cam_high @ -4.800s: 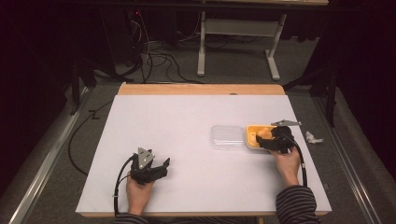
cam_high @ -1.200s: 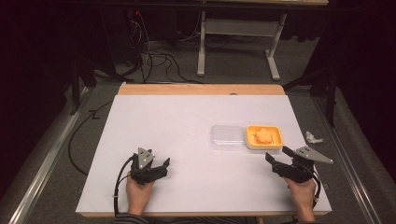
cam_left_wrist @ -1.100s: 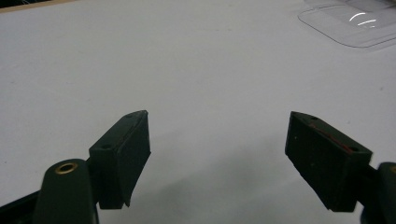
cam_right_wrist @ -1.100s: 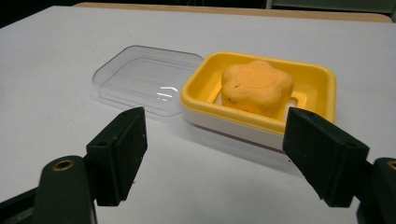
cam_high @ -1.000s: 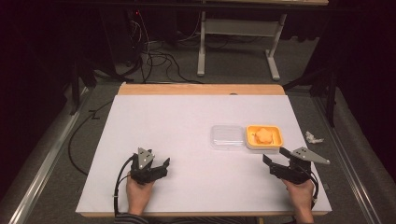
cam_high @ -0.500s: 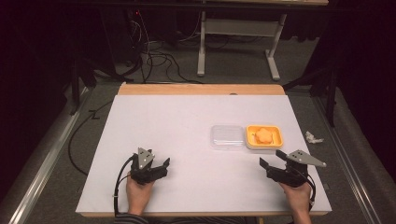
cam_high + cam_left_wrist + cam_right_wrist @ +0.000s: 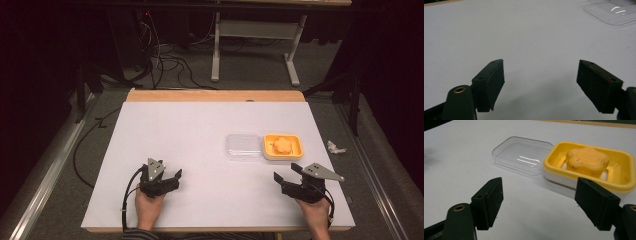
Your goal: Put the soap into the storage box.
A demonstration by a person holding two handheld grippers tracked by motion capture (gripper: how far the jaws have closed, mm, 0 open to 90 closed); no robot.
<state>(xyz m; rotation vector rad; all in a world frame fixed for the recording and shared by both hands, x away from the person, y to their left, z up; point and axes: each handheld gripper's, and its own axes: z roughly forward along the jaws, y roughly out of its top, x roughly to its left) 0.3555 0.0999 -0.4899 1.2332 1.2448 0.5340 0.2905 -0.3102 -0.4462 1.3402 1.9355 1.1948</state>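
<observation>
A yellow soap dish (image 7: 283, 146) sits on the white desk (image 7: 200, 130), holding an orange flower-shaped soap (image 7: 283, 144), with its clear lid (image 7: 243, 146) lying flat and touching the dish's left side. The right gripper (image 7: 286, 178), held in the person's right hand (image 7: 315, 215), rests on the desk just in front of the dish, on the person's side, its jaws spread wide and holding nothing. Seen from the right gripper view, the dish (image 7: 621, 187) lies a little beyond and between the open jaws, towards the right one, with the soap (image 7: 587, 161) sitting in it and the lid (image 7: 521, 155) beside it. The left gripper (image 7: 172, 179), in the left hand (image 7: 149, 210), lies well to the left of the dish, near the desk's front edge, jaws likewise spread apart over bare desk. In the left gripper view, a corner of the lid (image 7: 611, 12) shows far ahead.
</observation>
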